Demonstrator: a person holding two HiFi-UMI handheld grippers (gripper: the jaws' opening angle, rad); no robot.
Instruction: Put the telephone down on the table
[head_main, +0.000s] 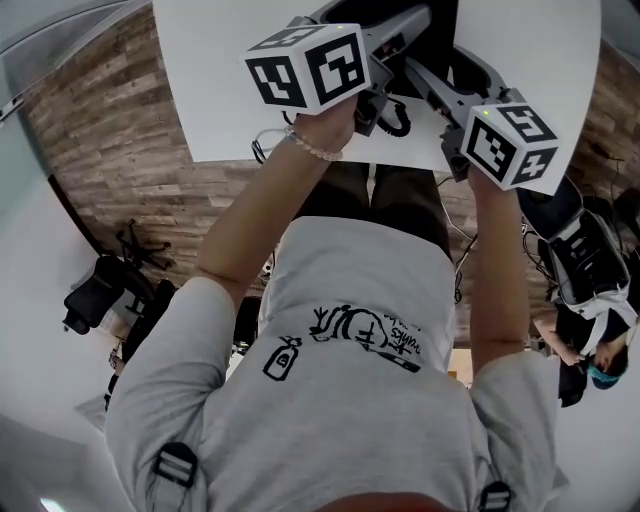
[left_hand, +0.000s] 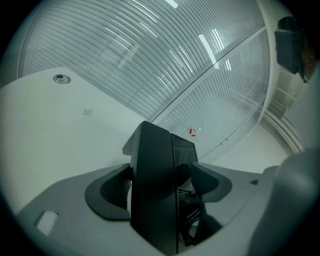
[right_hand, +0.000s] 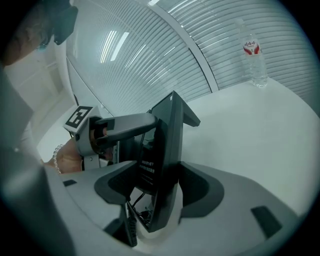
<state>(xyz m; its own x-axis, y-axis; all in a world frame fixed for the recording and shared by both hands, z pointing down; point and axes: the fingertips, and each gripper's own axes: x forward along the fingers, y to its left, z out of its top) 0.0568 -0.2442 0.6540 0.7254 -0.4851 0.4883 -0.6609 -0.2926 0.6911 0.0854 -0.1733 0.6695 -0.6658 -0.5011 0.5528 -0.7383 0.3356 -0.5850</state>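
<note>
Black telephone (right_hand: 170, 135) stands on edge between left gripper (left_hand: 159, 192) and right gripper (right_hand: 159, 190), both clamped onto its faces from opposite sides; white table (head_main: 220, 90) lies directly below, contact not determinable.

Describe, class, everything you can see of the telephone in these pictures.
The telephone is black and looks plastic: a flat body held on edge, upright. One face bears a label with pale print, and a black coiled cord hangs below it. The left gripper and right gripper each clamp it, from opposite sides, over the white table. Whether it touches the table can't be told.
</note>
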